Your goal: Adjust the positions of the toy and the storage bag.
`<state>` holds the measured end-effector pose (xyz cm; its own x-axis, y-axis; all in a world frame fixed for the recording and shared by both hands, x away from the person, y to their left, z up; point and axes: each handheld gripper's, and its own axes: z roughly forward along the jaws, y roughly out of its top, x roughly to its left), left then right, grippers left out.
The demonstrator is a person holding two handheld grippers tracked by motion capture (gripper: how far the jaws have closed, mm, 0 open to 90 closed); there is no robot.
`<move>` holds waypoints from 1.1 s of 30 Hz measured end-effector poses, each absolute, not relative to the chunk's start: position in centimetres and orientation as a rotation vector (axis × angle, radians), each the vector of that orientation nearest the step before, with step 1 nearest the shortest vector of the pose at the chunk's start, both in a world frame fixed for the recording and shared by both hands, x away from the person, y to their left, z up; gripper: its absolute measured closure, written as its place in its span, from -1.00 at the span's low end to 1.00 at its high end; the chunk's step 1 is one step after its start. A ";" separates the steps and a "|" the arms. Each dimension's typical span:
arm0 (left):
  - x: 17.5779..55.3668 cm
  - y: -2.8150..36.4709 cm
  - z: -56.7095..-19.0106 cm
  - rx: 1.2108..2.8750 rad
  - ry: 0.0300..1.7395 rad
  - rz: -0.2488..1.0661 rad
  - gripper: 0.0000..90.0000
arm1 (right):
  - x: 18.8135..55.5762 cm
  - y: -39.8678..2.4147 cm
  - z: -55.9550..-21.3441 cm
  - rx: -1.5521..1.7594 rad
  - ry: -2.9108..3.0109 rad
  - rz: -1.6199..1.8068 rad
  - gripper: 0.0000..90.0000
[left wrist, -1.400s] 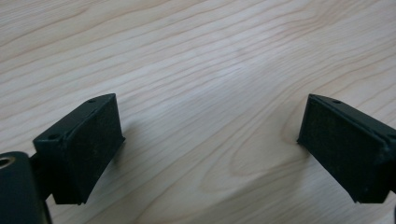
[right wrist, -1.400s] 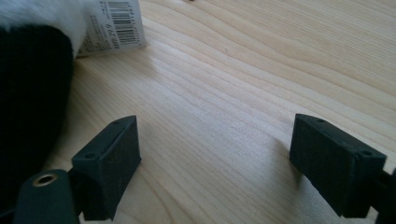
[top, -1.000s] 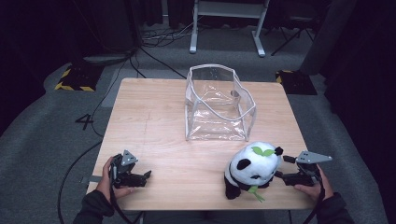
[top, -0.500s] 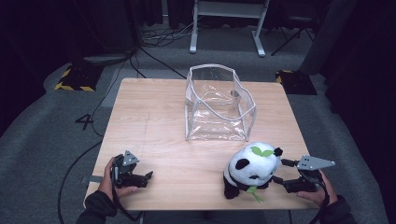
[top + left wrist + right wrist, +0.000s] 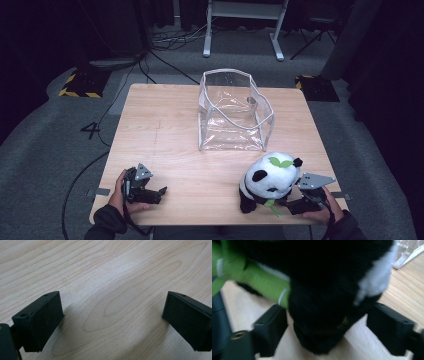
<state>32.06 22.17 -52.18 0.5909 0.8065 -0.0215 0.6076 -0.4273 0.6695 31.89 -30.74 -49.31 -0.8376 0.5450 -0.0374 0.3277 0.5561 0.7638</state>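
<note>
A: Where is the panda placed, and how is it expected to handle?

B: The panda is seated near the table's 5 o'clock corner, at 6 o'clock of the clear bag and apart from it. It is judged to be light, soft and easily squashed, so nothing is risked by a firm squeeze; the plush may slide on the wood if pushed rather than pinched. A limb or the lower body, where the stuffing narrows, is judged the best place to be gripped; the round head would be too wide.

A: How is the right claw set?

B: It is held wide, at 3 o'clock of the panda. In the right gripper view a black plush part is seen between the jaws, with a gap left at each pad, so it is bracketed but not yet pinched. A green leaf piece lies beside the near jaw. Whether the fur brushes a pad cannot be told through the blur.

A: And the left claw?

B: It is kept wide as well, at the table's 7 o'clock corner, well apart from the panda. Nothing is held; bare wood is seen between its jaws in the left gripper view.
</note>
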 end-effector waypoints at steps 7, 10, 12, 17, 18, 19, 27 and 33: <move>32.2 22.0 -52.2 2.185 1.105 0.400 -0.94 | 33.0 -29.7 -50.1 0.780 2.477 1.192 -0.52; 32.3 21.7 -52.2 2.193 1.089 0.392 -0.94 | 33.6 -28.5 -50.5 0.787 2.473 1.159 -0.43; 32.3 21.4 -52.2 2.195 1.076 0.389 -0.94 | 34.0 -27.8 -50.7 0.788 2.471 1.142 -0.38; 32.2 20.5 -52.1 2.195 1.076 0.384 -0.93 | 34.6 -26.6 -51.0 0.811 2.453 1.123 -0.14; 32.1 19.8 -52.1 2.195 1.069 0.385 -0.92 | 35.0 -26.2 -51.1 0.828 2.447 1.133 -0.06; 32.1 19.5 -52.1 2.201 1.058 0.381 -0.92 | 35.1 -26.0 -51.2 0.826 2.442 1.133 -0.02; 32.2 17.9 -52.1 2.216 1.017 0.362 -0.92 | 36.0 -24.3 -51.3 0.844 2.427 1.123 0.16; 32.7 17.5 -52.1 2.226 0.992 0.352 -0.93 | 37.5 -21.7 -51.3 0.832 2.428 1.124 0.21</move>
<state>32.68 17.45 -52.11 0.6752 0.7373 -0.0235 0.5580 -0.4897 0.6700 37.50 -21.67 -51.34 -0.7714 0.6338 -0.0574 0.3662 0.5159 0.7744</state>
